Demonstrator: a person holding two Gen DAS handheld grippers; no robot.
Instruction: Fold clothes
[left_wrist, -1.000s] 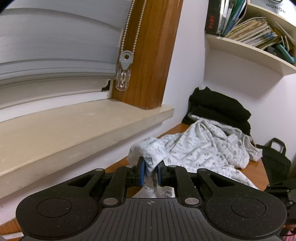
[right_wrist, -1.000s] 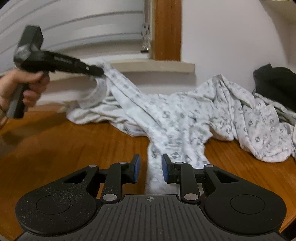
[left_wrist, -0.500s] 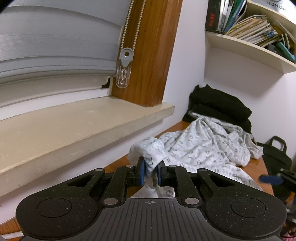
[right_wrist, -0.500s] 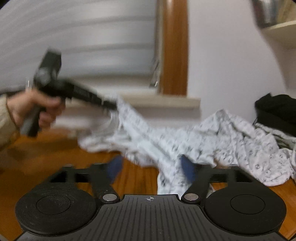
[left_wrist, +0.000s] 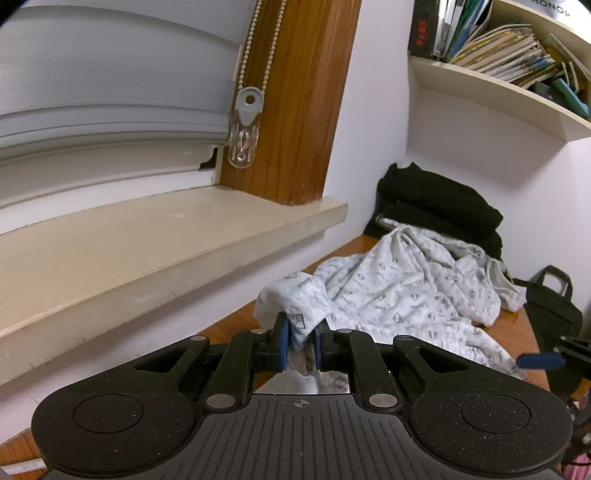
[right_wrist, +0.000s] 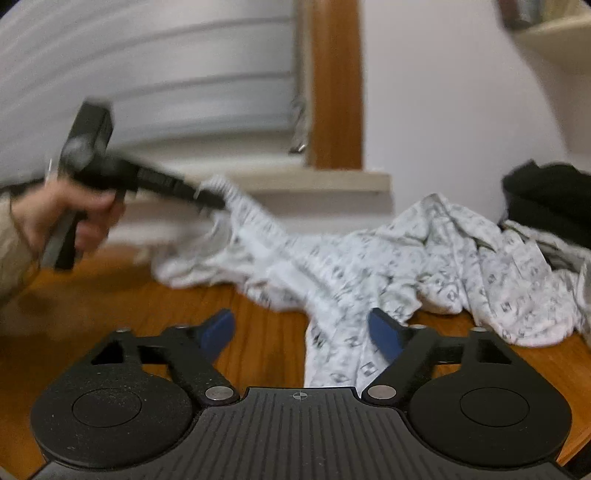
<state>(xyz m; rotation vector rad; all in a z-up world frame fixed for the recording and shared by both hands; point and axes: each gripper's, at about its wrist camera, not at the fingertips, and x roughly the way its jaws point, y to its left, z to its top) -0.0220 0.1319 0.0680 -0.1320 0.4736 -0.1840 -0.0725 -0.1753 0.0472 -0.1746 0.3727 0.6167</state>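
Garment: white patterned garment (right_wrist: 369, 266), crumpled along the back edge of the wooden bench (right_wrist: 110, 306), under the windowsill (left_wrist: 155, 243); its right end lies against a black pile (left_wrist: 439, 206) in the back right corner.
Left tongs: my left tongs (left_wrist: 300, 345) are closed on a bunched hem of the cloth, lifted clear of the bench near the back edge; in the right wrist view the fabric runs taut from them down into the heap.
Right tongs: my right tongs (right_wrist: 301, 334) stand wide and are closing; a hanging strip of the garment lies between the blue pads (right_wrist: 384, 332), which do not yet press it. This view is blurred.
Handling, my judgement: light, soft and limp, so it will sag and bunch wherever I leave it unsupported. Nothing fragile. Thin knit can slip out of a shallow pinch.
Where I would take hold: a seam or hem edge, gathered thick, as on the left; the strip near the front is likely a sleeve or side edge, and pinching it low lets me spread the cloth flat between both hands.
Risk: dragging the far end off the bench's right edge, or snagging the black pile.
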